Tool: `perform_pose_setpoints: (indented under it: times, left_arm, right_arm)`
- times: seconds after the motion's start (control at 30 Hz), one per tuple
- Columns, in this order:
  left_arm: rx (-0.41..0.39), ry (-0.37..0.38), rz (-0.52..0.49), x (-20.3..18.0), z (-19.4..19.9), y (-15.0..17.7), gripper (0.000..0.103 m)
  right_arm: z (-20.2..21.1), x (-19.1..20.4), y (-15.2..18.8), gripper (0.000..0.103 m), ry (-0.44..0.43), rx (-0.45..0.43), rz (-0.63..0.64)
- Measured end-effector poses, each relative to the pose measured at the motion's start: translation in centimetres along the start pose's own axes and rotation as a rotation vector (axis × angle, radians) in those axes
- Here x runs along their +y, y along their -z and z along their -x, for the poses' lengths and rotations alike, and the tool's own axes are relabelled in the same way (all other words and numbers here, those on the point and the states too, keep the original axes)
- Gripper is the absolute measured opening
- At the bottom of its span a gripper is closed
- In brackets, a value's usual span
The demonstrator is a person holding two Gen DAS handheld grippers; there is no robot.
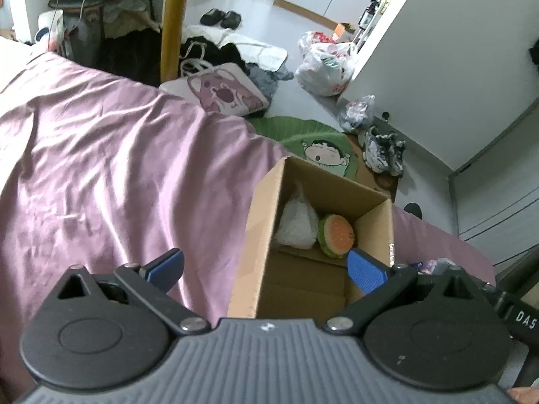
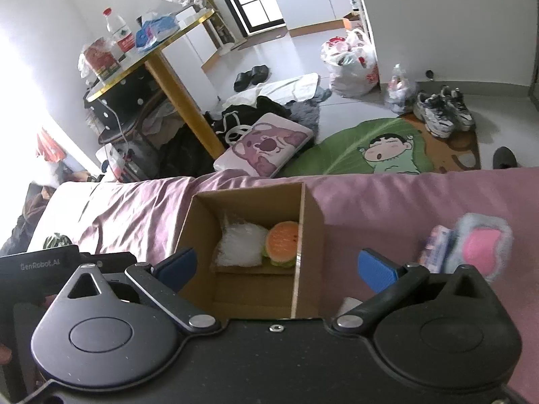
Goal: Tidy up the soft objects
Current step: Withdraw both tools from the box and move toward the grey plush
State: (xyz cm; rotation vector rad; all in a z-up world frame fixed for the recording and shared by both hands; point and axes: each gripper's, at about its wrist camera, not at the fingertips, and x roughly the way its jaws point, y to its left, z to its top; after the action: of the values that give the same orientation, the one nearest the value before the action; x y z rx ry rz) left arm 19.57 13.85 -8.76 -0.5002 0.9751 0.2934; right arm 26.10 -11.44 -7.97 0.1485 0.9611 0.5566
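A: On the bed's purple sheet (image 1: 101, 168), left wrist view: why does the cardboard box (image 1: 256, 235) stand open-topped?
B: To take soft items; a white bag (image 1: 296, 225) and plush burger (image 1: 337, 235) lie inside. The left gripper (image 1: 266, 269) is released, empty.

A: Right wrist view?
B: The right gripper (image 2: 276, 266) is released too, above the box, holding nothing; a fluffy pink-and-blue toy (image 2: 478, 245) waits near the bed's right edge.

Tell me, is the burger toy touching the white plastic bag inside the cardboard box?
Touching. In the right wrist view the burger toy lies pressed against the white plastic bag, no gap between.
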Motion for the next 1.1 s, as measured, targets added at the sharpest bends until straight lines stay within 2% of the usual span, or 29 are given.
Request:
perform_pose_setpoints:
  times: [0.17, 0.4, 0.87, 1.1]
  left_arm:
    - [-0.035, 0.004, -0.045, -1.5, 1.4, 0.9, 0.102]
    - [-0.026, 0.026, -0.084, -3.5, 2.4, 2.1, 0.102]
    - [-0.022, -0.026, -0.192, -9.0, 3.8, 4.9, 0.102]
    - [-0.031, -0.024, -0.218, -11.5, 4.2, 6.2, 0.102]
  right_arm:
    - [2.1, -1.3, 0.3, 0.103, 0.015, -0.014, -0.009]
    - [5.0, -2.7, 0.6, 0.103, 0.023, -0.049, -0.003]
    - [8.7, -7.0, 2.4, 0.103, 0.045, -0.05, -0.02]
    - [10.6, -9.7, 3.2, 0.103, 0.047, -0.088, -0.066]
